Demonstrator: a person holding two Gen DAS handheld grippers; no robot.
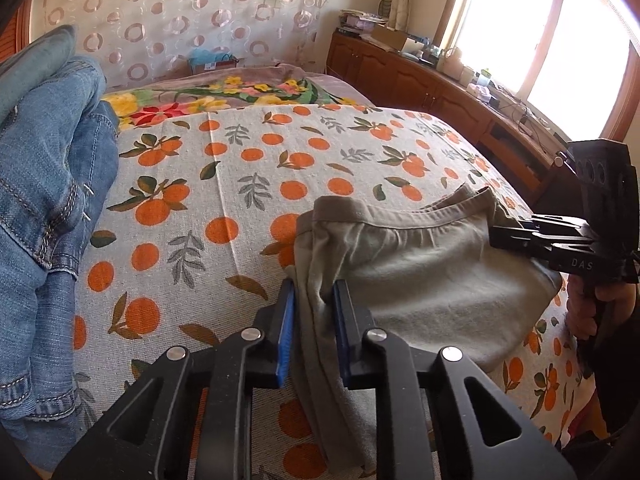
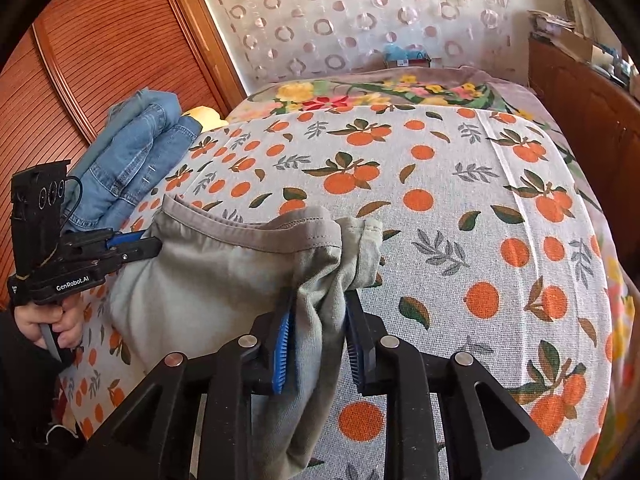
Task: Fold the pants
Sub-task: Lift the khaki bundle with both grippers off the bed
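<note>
Bedspread (image 1: pixel 240 184): grey pants (image 1: pixel 420 264) bunched between, seemingly gripped.

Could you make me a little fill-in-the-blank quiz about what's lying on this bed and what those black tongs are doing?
1. Both tongs, the left tongs and the right tongs, grip the ____-coloured pants.
2. The bedspread under the pants is printed with ____ and leaves.
3. The folded garments stacked at the bed's edge by the wooden door are made of blue ____.

Missing words: grey; oranges; denim
</note>
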